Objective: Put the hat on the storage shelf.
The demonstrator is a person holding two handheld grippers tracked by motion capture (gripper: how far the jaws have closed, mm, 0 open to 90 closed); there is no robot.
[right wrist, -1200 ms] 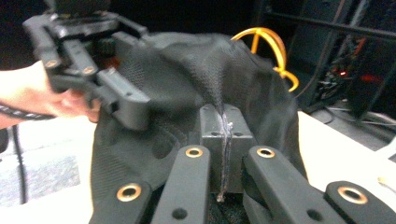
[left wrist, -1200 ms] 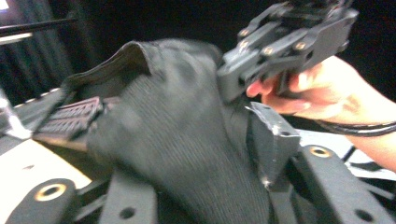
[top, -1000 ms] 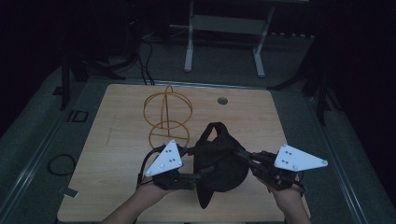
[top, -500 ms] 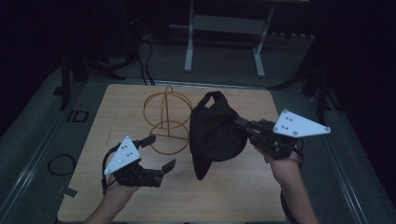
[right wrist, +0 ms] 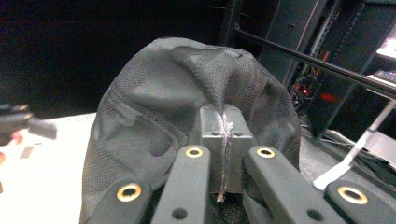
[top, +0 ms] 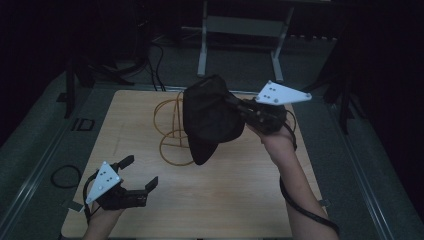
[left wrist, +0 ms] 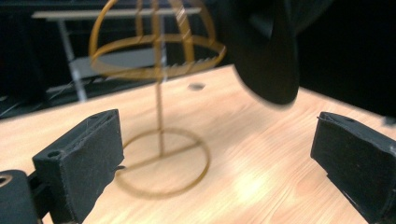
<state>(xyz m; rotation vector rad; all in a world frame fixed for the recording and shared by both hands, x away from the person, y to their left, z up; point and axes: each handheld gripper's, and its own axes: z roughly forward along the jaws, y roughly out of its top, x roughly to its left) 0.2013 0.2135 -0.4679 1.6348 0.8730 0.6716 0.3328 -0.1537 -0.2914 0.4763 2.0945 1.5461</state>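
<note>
A black cap [top: 210, 117] is held aloft above the middle of the bench [top: 235, 200], pinched by the right gripper [top: 240, 111], whose jaws are seen in the right gripper view closed tight on a gathered fold of the mesh fabric [right wrist: 219, 88] — a grip on the crown, apparently chosen so that the hollow of the cap hangs open and free. The brim is pointed down toward the bench, and the cap is clear of the wood altogether. Just beside it, toward the far edge, a golden wire stand [top: 172, 125] is set upright on its ring base; its domed top is shaped to receive a cap, and the cap is judged to be carried that way for seating on it. The left gripper [top: 140, 175] is kept low near the near-left corner of the bench, its jaws spread wide and nothing held between them — in the left gripper view the stand [left wrist: 159, 93] is framed in the gap, well apart from both pads [left wrist: 84, 158].
</note>
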